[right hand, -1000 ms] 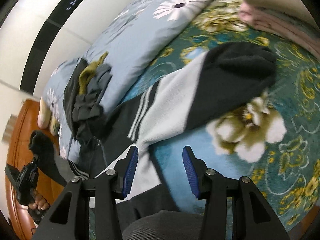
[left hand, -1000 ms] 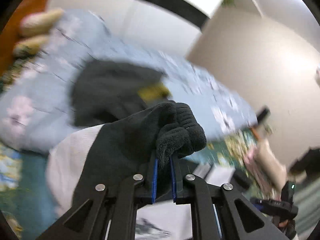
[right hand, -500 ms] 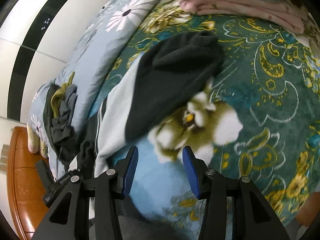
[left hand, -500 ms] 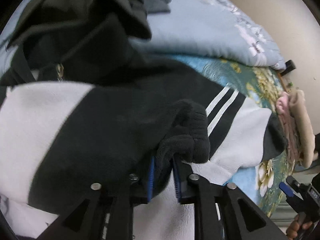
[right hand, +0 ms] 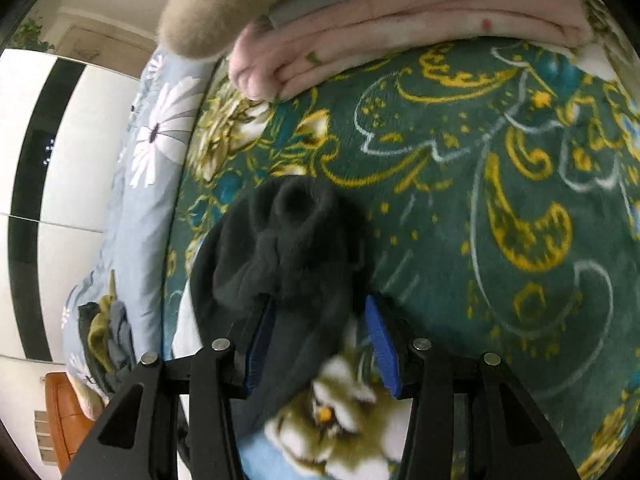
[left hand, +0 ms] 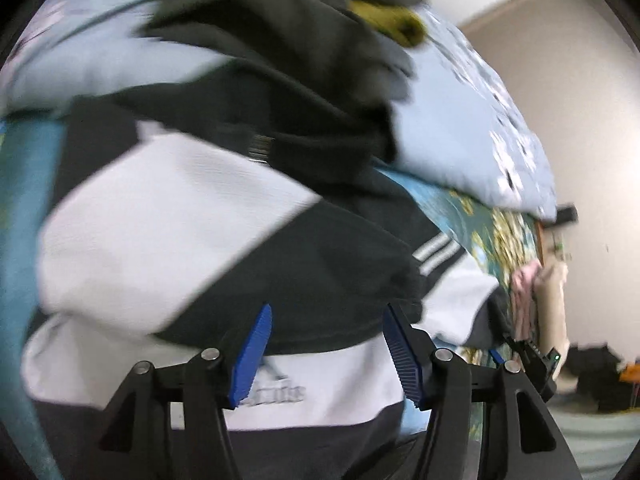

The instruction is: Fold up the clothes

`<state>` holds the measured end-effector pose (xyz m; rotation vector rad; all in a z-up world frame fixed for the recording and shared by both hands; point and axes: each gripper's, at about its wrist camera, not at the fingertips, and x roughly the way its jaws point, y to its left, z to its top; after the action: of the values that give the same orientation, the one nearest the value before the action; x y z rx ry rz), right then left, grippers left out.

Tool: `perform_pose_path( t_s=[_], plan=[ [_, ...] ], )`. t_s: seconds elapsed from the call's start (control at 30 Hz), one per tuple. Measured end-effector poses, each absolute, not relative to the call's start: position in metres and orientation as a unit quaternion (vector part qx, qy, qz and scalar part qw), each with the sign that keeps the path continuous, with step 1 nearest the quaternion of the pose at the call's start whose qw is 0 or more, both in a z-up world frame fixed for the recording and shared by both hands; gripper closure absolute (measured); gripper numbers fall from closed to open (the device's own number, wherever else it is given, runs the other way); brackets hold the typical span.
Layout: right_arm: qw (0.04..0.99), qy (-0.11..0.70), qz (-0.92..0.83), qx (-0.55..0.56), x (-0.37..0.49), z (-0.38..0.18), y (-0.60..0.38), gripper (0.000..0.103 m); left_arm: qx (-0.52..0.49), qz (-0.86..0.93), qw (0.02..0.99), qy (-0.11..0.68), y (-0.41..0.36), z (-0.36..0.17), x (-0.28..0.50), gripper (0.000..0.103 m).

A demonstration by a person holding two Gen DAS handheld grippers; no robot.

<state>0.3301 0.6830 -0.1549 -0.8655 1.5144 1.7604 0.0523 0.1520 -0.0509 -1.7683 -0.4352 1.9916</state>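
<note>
I judge the fold half done: my left hand-held gripper [left hand: 326, 350] hangs spread over the black-and-white sweatshirt [left hand: 200, 240] on the bed [right hand: 500, 200], its right sleeve cuff [right hand: 288, 248] between my right hand-held gripper [right hand: 320, 342], spread, ungrasped

I see a bed under a green blanket [right hand: 460, 208] patterned with gold scrolls and white flowers. A pale blue duvet [right hand: 144, 184] with white daisies lies along its far edge. Behind it stands a white wardrobe [right hand: 76, 152] with black vertical bands. A brown wooden nightstand [right hand: 60, 416] sits in the corner. From my left camera, a plain beige wall [left hand: 560, 100] shows, evenly lit.
</note>
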Motion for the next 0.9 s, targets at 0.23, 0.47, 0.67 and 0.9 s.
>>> perform_pose_path(
  t_s=[0.23, 0.47, 0.67, 0.9],
  plan=[
    [0.343, 0.552, 0.681, -0.337, 0.305, -0.139, 0.689, 0.094, -0.625, 0.739, 0.155, -0.199, 0.064, -0.040, 0.050, 0.041],
    [0.254, 0.440, 0.813, -0.285, 0.253, -0.009, 0.633, 0.094, -0.614, 0.734, 0.127, -0.261, 0.015, -0.050, 0.048, 0.041],
    [0.124, 0.325, 0.899, -0.265, 0.180, 0.094, 0.530, 0.094, -0.595, 0.733, 0.134, -0.300, -0.012, -0.047, 0.047, 0.041],
    [-0.003, 0.247, 0.908, -0.338, 0.082, 0.091, 0.368, 0.094, -0.586, 0.729, 0.122, -0.332, -0.065, -0.055, 0.059, 0.041]
  ],
)
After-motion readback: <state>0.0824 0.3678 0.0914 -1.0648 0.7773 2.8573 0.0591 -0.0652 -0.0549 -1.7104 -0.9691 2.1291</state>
